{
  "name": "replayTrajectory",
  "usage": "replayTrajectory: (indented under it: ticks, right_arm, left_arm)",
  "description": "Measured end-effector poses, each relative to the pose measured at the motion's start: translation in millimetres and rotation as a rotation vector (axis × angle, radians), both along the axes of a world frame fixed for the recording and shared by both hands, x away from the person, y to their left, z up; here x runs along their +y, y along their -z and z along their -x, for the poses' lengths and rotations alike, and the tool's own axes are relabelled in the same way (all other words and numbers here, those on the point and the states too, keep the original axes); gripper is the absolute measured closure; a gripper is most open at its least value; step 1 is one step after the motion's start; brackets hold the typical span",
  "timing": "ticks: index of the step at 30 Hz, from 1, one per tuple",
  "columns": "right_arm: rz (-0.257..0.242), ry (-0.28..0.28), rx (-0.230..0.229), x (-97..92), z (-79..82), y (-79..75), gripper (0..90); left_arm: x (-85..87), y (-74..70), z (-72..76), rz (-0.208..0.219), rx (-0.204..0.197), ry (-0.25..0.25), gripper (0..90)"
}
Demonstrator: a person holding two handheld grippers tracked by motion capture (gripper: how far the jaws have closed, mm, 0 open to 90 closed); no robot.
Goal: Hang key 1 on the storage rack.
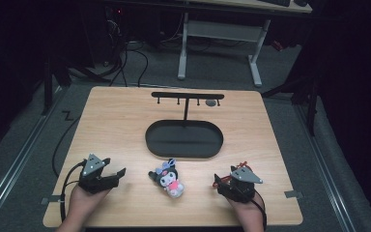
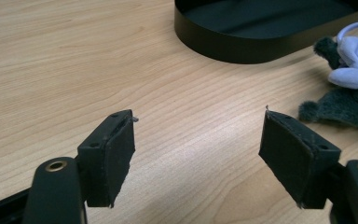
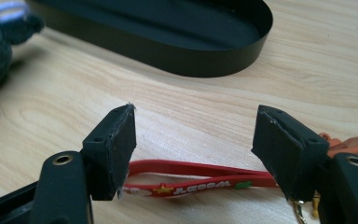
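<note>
High view first: the left gripper [image 1: 117, 174] and the right gripper [image 1: 218, 180] rested near the front edge of the wooden table [image 1: 116, 121], each in a hand, well apart from one another. Between them lay a small plush toy [image 1: 168, 180] (dark body, lilac ears, pink front), touched by neither. Behind it sat a black oval tray [image 1: 154, 145], and behind that a black rack with pegs [image 1: 187, 95].

Left gripper view showed the jaws standing wide apart over bare wood, nothing between them; the toy [image 2: 349, 93] lay off to the right, the tray [image 2: 242, 46] beyond.

Right gripper view showed those jaws wide too. A red strap [image 3: 191, 179] with printed letters lay flat on the table just under and across the gap, its orange clasp [image 3: 349, 143] beside the right jaw; whether the pads touched it I could not tell. The tray [image 3: 191, 60] sat ahead.
</note>
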State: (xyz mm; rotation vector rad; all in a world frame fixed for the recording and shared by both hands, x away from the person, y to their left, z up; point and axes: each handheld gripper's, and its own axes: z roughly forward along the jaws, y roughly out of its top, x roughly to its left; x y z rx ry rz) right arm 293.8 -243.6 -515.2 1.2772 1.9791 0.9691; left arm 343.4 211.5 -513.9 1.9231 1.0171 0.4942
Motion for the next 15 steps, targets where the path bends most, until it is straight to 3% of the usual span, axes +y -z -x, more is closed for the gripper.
replayTrajectory:
  ticks: [9,12,15]
  right_arm:
    - [-0.027,-0.029,-0.016,-1.8,2.3,4.6,28.2]
    - [-0.038,-0.029,-0.025,-4.5,2.5,3.8,28.4]
    - [-0.039,-0.026,-0.015,-5.9,1.9,4.6,28.2]
  left_arm:
    - [-3.9,-0.6,-1.1,0.004,-0.034,0.030,26.0]
    - [-9.5,-2.4,3.1,-0.015,-0.059,0.043,25.5]
    - [-12.6,-2.3,4.8,-0.035,-0.058,0.054,24.7]
